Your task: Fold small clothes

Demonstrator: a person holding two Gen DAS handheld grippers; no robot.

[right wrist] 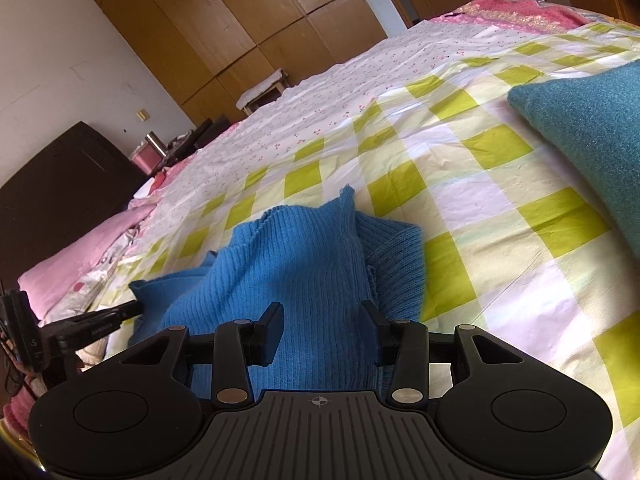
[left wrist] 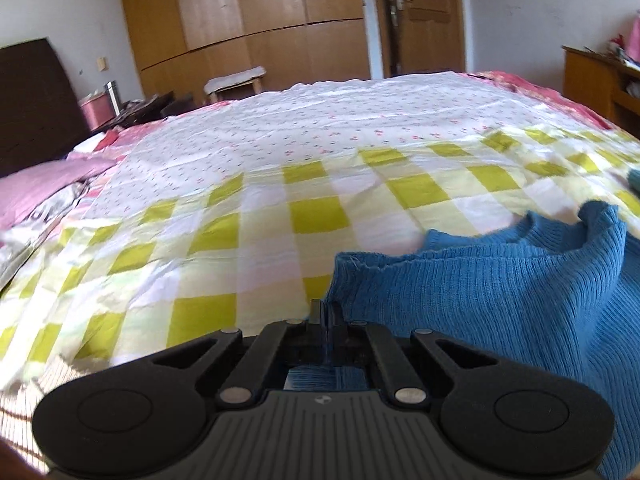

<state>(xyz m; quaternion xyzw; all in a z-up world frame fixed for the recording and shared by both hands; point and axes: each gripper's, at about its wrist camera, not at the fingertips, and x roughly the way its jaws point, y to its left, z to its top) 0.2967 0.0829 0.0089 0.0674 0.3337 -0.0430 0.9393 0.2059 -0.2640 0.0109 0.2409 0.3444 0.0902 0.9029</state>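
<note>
The blue ribbed knit garment (right wrist: 304,264) is lying crumpled on the green-checked bedsheet (right wrist: 460,168), toward the near edge of the bed. Its left edge is being pinched by the clenched left gripper (left wrist: 328,320). The right gripper (right wrist: 322,320) is being held released, its fingers (right wrist: 272,320) standing apart over the knit. A teal cloth (right wrist: 592,128) is lying toward the right edge.

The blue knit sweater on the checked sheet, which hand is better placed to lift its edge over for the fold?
Left. The left gripper is already shut on the blue knit sweater's edge; the right gripper fingers stand open over the cloth, gripping nothing.
</note>
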